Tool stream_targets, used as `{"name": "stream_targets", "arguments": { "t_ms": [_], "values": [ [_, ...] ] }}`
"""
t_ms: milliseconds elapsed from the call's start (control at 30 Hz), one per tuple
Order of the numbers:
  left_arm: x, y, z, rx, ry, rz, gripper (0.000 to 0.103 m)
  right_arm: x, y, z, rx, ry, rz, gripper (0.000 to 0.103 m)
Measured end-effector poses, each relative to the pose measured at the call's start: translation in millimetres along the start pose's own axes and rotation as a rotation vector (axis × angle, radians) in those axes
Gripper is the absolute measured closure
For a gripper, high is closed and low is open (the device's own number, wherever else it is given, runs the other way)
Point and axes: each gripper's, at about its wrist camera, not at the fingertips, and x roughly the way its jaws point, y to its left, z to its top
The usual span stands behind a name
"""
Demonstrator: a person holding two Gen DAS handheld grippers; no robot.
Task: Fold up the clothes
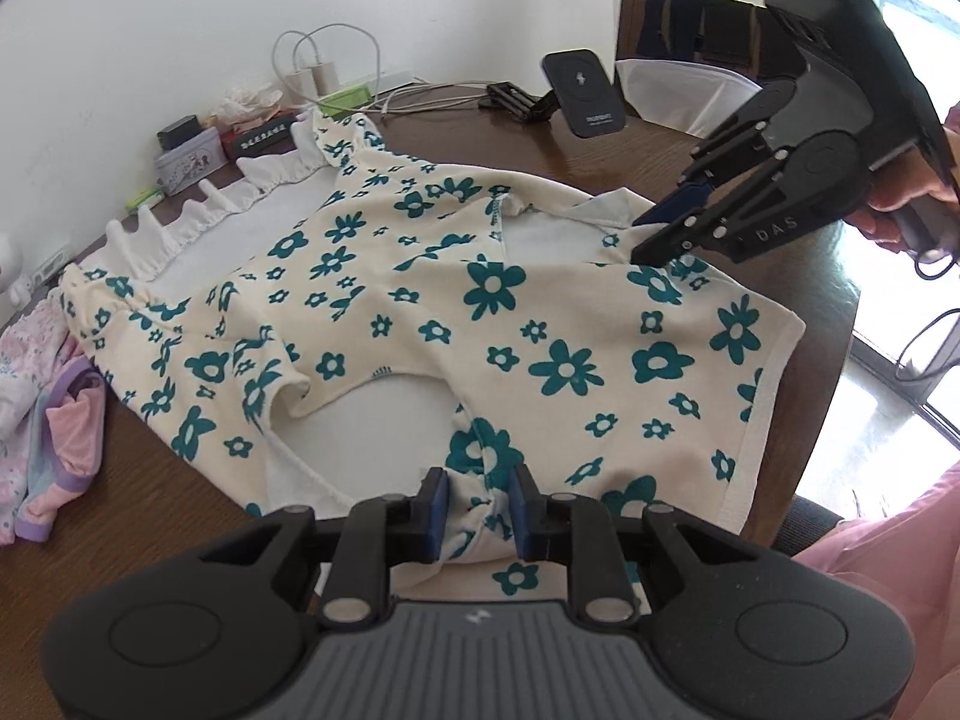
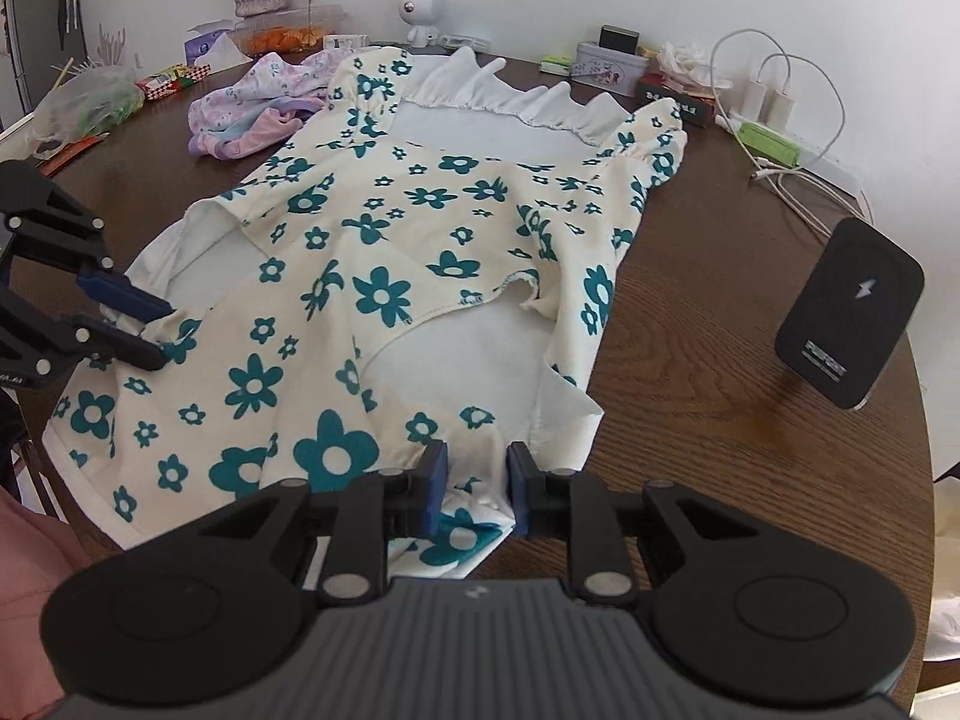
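The dress, cream knit printed with teal flowers, lies spread on the round wooden bench, its white frilled hem toward eleven o'clock in the left wrist view and its near end under both cameras. The left tongs are nearly closed, their blue pads pinching a gathered bunch of cloth at six o'clock; the right tongs are likewise almost shut on a puckered fold at six o'clock in their own view, at the dress's other near corner. With both grips apparently set, the step in hand looks like lifting this near end and carrying it over toward the frill. To do it well, I judge the two hands should rise together and keep the edge taut between them, so the soft, stretchy fabric does not sag or twist, then lay it down edge to edge. The cloth is limp and creases easily; the white lining shows at the cut-outs. A pink and lilac garment lies crumpled at nine o'clock, clear of the fold.
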Motion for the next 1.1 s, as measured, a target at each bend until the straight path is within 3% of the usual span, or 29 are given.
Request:
{"name": "stream_targets", "arguments": {
  "t_ms": [100,200,300,367,433,467,533,700,767,933,1100],
  "values": [
    [-5.4,-2.2,2.4,-0.005,-0.017,-0.019,0.077,-8.2,-3.4,-1.9,0.036,0.006,0.003,0.080],
    [-18.7,12.6,9.1,-0.068,-0.090,-0.035,0.048,-28.1,0.6,0.3,0.072,-0.082,0.017,0.066],
    [-32.4,42.1,19.4,-0.182,-0.178,-0.019,0.040,-40.6,17.0,6.2,0.054,-0.146,0.072,0.062],
    [-29.3,62.1,30.2,-0.231,-0.191,0.034,0.040,-34.7,36.2,10.8,0.008,-0.132,0.107,0.059],
    [-18.0,81.6,41.3,-0.234,-0.174,0.115,0.044,-25.1,55.3,12.9,-0.047,-0.107,0.124,0.059],
    [-12.1,89.9,43.8,-0.229,-0.166,0.131,0.045,-20.2,62.5,12.8,-0.064,-0.096,0.131,0.059],
    [4.3,110.6,47.2,-0.232,-0.133,0.139,0.057,-12.6,71.1,11.5,-0.074,-0.076,0.146,0.059],
    [39.4,141.4,55.7,-0.195,-0.084,0.204,0.066,-10.2,79.0,-4.9,-0.057,-0.039,0.130,0.059],
    [57.8,148.3,56.3,-0.172,-0.026,0.231,0.070,-13.0,75.0,-10.3,-0.052,-0.024,0.123,0.059],
    [67.9,137.7,50.1,-0.092,0.003,0.242,0.081,-23.6,63.5,-20.0,-0.058,0.025,0.086,0.059],
    [55.4,99.3,39.2,0.028,0.030,0.249,0.095,-31.9,31.9,-30.9,0.004,0.066,0.032,0.059]
  ]
}}
